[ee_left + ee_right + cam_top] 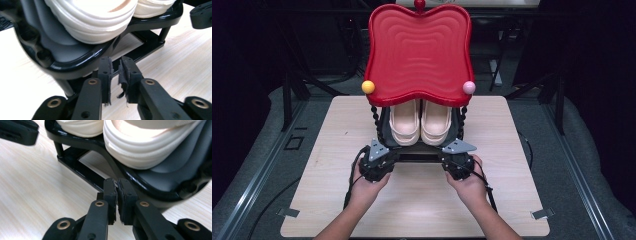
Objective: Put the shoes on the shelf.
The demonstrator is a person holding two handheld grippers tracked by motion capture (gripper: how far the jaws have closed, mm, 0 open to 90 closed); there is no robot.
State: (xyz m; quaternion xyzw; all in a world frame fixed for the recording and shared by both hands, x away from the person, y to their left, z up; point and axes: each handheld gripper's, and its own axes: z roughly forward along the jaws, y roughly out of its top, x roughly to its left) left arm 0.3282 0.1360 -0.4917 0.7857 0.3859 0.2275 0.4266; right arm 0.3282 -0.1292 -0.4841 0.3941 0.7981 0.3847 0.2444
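A two-tier stand sits on the table. Its red wavy top tray rests on beaded black posts, and its lower black tray carries a pair of cream shoes. My left gripper is at the front left corner of the lower tray and my right gripper at the front right corner. In the left gripper view the jaws stand a little apart just under the tray rim, with nothing between them. In the right gripper view the jaws show only a thin gap, empty, against the rim.
The light wooden table has bare surface on both sides of the stand and in front of it. Yellow and pink balls mark the red tray's front corners. Dark floor and metal frame rails surround the table.
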